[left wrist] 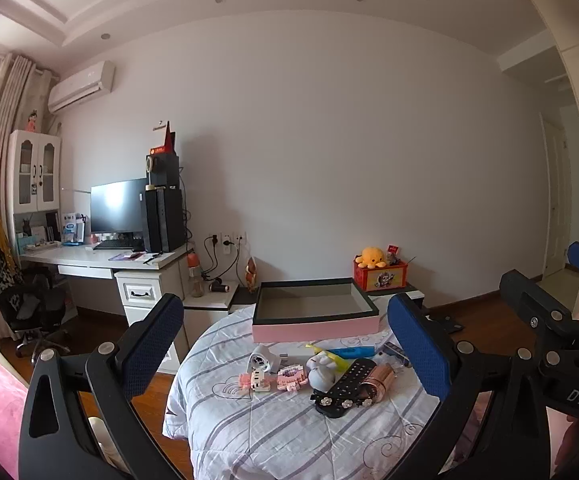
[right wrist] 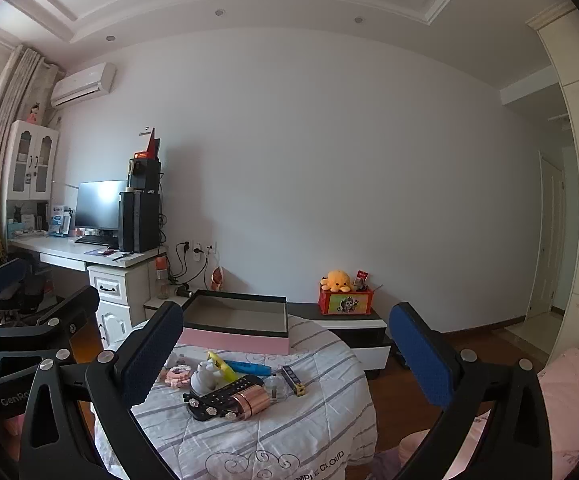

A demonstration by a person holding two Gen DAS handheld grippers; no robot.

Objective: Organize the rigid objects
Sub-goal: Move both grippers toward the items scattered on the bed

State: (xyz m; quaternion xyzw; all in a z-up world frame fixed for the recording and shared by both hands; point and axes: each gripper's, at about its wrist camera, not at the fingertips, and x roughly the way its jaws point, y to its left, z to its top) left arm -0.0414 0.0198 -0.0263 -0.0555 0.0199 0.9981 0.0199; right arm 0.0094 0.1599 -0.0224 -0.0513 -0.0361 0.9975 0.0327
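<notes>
A round table under a striped white cloth (left wrist: 273,436) (right wrist: 273,436) holds an open, empty pink box with a dark rim (left wrist: 315,326) (right wrist: 235,342) at its far side. In front of the box lies a heap of small rigid objects: a black studded case (left wrist: 343,390) (right wrist: 219,398), a rose-gold cylinder (left wrist: 379,380) (right wrist: 251,402), a white figure (left wrist: 321,370) (right wrist: 205,376), pink block toys (left wrist: 273,380) (right wrist: 177,376), a blue pen (left wrist: 349,352) (right wrist: 247,368) and a white round gadget (left wrist: 261,360). My left gripper (left wrist: 287,354) and right gripper (right wrist: 285,358) are both open and empty, held back from the table.
A red box with a yellow plush octopus (left wrist: 379,272) (right wrist: 343,294) stands on a low cabinet behind the table. A white desk with monitor and computer tower (left wrist: 161,220) (right wrist: 137,220) is at the left, with an office chair (left wrist: 29,304). Pink bedding (right wrist: 569,384) lies at the right.
</notes>
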